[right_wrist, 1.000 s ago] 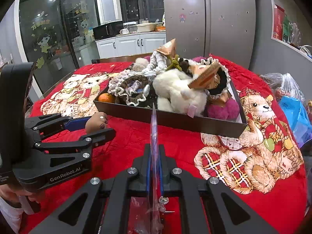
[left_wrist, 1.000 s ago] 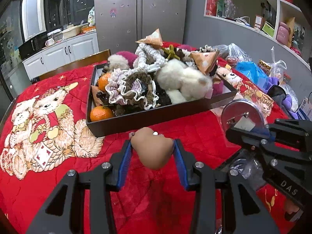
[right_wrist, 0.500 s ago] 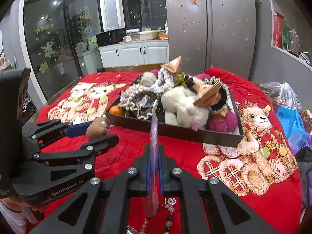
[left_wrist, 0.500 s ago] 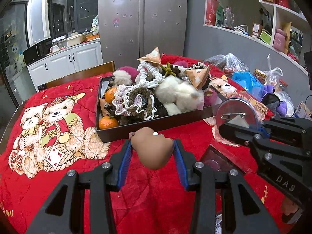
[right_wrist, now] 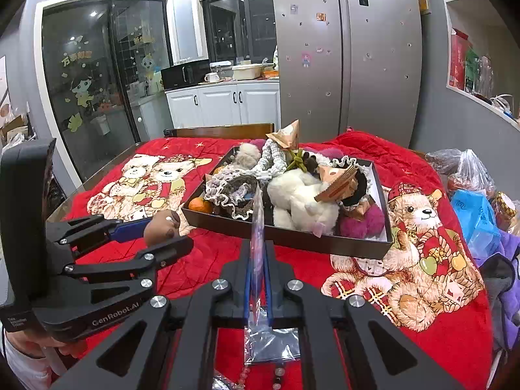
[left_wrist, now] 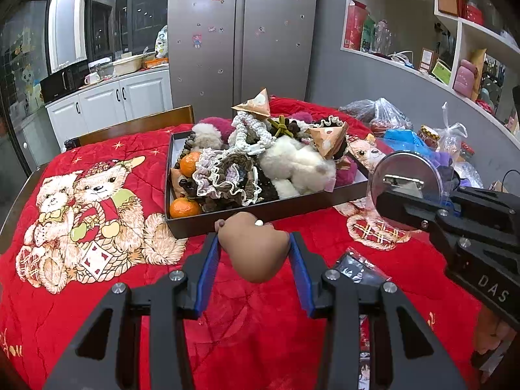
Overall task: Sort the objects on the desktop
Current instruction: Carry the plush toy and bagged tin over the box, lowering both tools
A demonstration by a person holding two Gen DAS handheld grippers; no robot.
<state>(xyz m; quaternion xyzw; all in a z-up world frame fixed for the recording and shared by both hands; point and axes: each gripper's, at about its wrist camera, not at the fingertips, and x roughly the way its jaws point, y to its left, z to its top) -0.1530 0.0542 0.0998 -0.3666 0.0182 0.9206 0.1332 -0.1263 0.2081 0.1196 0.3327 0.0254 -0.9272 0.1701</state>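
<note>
Red bear-print cloth covers the counter. Left tongs clamp a brown soft toy (box beyond); right tongs pinch a round badge.

A tall silver double-door refrigerator dotted with small magnets stands against the back wall of a kitchen, with white base cabinets to its left carrying a black microwave, a white mug and a cream container on their top. Farther left, seen from the right wrist view, a dark glass sliding door is decorated with cartoon stickers. On the right, white wall shelves above a grey wall hold red boxes, a pink pouch and small framed cards, and the top rail of a wooden chair shows just behind the desk.
</note>
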